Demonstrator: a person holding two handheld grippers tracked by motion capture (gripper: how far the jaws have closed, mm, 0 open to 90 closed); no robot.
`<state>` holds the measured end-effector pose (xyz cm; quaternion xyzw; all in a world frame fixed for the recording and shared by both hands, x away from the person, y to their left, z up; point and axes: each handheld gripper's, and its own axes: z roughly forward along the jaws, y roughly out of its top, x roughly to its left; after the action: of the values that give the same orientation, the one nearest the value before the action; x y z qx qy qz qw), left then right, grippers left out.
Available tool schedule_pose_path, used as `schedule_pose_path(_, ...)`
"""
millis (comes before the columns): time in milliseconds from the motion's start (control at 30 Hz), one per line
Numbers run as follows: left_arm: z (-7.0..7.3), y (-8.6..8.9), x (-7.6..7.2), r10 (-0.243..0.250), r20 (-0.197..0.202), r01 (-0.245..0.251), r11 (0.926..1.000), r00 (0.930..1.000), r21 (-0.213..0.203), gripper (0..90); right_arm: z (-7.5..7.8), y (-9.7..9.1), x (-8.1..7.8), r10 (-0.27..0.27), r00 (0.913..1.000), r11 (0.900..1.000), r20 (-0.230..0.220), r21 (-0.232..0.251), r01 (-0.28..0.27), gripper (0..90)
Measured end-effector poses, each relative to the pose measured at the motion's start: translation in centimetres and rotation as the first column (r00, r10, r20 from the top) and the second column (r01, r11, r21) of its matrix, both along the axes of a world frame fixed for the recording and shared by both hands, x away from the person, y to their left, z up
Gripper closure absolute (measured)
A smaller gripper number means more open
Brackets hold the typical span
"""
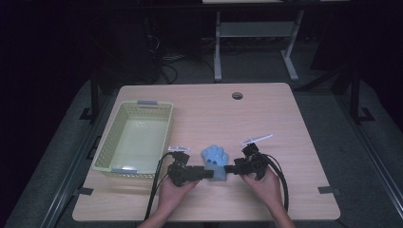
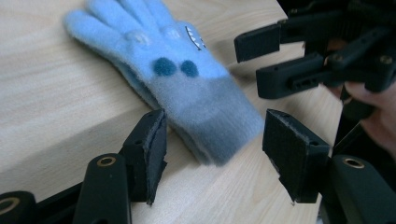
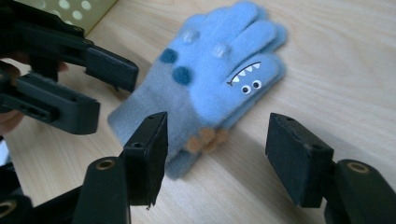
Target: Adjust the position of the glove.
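A light blue fleece glove [image 1: 215, 156] with a grey cuff, dark blue dots and a toothy monster face lies flat on the wooden table [image 1: 266, 123], near its front edge. A second layer shows under it. My left gripper [image 1: 211, 174] comes in from the left and my right gripper [image 1: 228, 168] from the right, tips meeting at the cuff. In the left gripper view the glove [image 2: 187, 88] has its cuff end between my open left gripper [image 2: 212, 154] jaws, untouched by the pads. In the right gripper view the glove [image 3: 219, 79] lies between my open right gripper [image 3: 217, 154] jaws, also unpressed.
A pale green plastic basket [image 1: 108, 133] stands at the table's left, with nothing in it. A round cable hole [image 1: 237, 95] sits near the far edge. Black cables trail from both grippers toward the front edge. A desk frame stands on the floor beyond.
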<state>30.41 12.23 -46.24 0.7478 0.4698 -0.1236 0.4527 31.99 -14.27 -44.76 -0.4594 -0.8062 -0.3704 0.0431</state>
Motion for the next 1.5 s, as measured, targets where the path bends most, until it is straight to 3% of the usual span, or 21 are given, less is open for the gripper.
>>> schedule_pose_path(233, -0.6, 0.1, 0.8, 0.04, -0.07, -0.041, 0.9991, 0.9967, -0.011, 44.2, -0.4, 0.2, 0.2, -0.039, 0.9979, 0.9974, -0.052, 0.059, 0.042, 41.3)
schedule_pose_path(500, -1.2, 0.0, 1.4, 0.047, -0.133, -0.051, 0.9985, 0.99, -0.022, 47.9, -0.8, 1.0, 0.4, -0.054, 0.9953, 0.9976, -0.08, 0.038, 0.057, 47.6)
schedule_pose_path(767, -1.3, -0.2, 1.6, 0.043, -0.143, -0.047, 0.9985, 0.9888, -0.027, 50.6, -1.0, 1.1, 0.4, -0.07, 0.9931, 0.9963, -0.094, 0.043, 0.074, 50.8)
schedule_pose_path(933, -1.4, -0.4, 1.6, 0.041, -0.141, -0.045, 0.9988, 0.9891, -0.022, 52.6, -1.6, 0.9, 0.3, -0.084, 0.9894, 0.9928, -0.119, 0.075, 0.093, 51.2)
schedule_pose_path(1500, -1.4, -1.1, 1.9, 0.026, -0.145, -0.028, 0.9996, 0.989, -0.01, 57.4, -2.0, 0.9, 0.2, -0.091, 0.9854, 0.9869, -0.144, 0.119, 0.108, 55.3)
